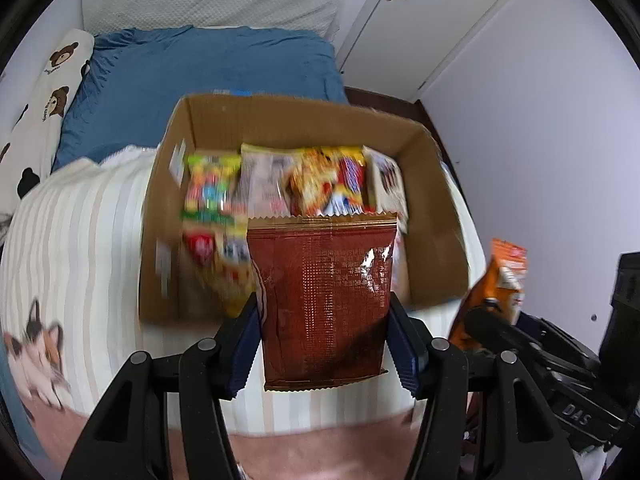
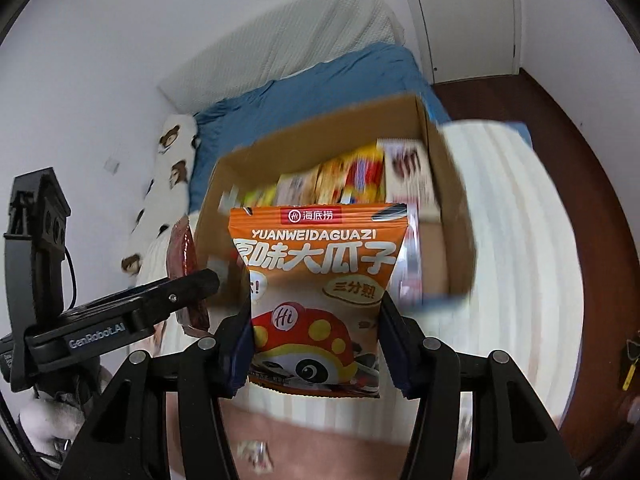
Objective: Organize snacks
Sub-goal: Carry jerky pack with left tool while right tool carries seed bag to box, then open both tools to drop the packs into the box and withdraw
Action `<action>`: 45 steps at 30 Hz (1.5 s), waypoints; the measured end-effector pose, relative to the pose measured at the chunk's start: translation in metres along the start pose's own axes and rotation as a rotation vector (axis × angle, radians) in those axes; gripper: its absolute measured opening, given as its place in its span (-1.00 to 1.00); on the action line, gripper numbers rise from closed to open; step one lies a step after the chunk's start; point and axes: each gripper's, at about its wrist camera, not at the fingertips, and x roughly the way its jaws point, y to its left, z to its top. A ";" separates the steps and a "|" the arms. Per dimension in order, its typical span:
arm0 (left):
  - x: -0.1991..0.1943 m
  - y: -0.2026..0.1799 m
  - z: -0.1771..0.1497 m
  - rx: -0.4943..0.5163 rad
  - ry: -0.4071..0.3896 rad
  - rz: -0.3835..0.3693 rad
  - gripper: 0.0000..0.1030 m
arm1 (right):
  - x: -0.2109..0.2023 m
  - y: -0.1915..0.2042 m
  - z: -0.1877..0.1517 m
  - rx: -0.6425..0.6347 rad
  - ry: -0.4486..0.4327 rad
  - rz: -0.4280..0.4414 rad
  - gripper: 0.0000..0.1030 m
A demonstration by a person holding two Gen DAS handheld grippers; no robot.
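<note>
Our left gripper (image 1: 324,312) clamped a reddish-brown snack packet (image 1: 324,300) upright, long axis vertical; our right gripper (image 2: 316,316) pinched the orange sunflower-seed bag (image 2: 320,280) upright, before the cardboard box (image 1: 436,216).

Bed (image 1: 200,68), striped blanket (image 1: 76,240), open cardboard box (image 1: 436,216) resting on blanket

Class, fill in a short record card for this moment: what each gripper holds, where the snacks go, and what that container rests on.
left gripper: shut on red-brown snack packet
right gripper: shut on orange sunflower seed bag
container: open cardboard box, snack packs standing in a row inside
support: striped blanket on bed
both packets: held in front of the box, not yet inside
</note>
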 end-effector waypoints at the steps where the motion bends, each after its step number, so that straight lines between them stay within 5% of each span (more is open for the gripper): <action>1: 0.010 -0.001 0.015 0.002 0.018 0.011 0.08 | 0.008 0.002 0.015 -0.004 0.008 -0.012 0.12; 7: 0.067 0.014 0.068 -0.019 0.138 0.067 0.08 | 0.064 0.002 0.070 -0.004 0.091 -0.062 0.12; 17: 0.133 0.045 0.091 -0.080 0.300 0.074 0.08 | 0.155 0.003 0.086 -0.015 0.234 -0.090 0.16; 18: 0.138 0.048 0.092 -0.093 0.320 0.080 0.10 | 0.163 0.001 0.086 -0.010 0.259 -0.097 0.31; 19: 0.142 0.051 0.092 -0.097 0.326 0.095 0.14 | 0.170 0.000 0.087 -0.012 0.277 -0.100 0.72; 21: 0.145 0.053 0.094 -0.086 0.308 0.115 0.69 | 0.177 -0.001 0.086 -0.026 0.287 -0.127 0.96; 23: 0.146 0.055 0.092 -0.085 0.299 0.115 0.89 | 0.181 -0.005 0.085 -0.020 0.295 -0.139 0.96; 31: 0.131 0.053 0.081 -0.074 0.261 0.100 0.89 | 0.168 -0.013 0.075 -0.018 0.278 -0.162 0.96; 45: 0.049 0.037 0.025 0.006 -0.012 0.195 0.89 | 0.084 -0.003 0.036 -0.057 0.105 -0.211 0.96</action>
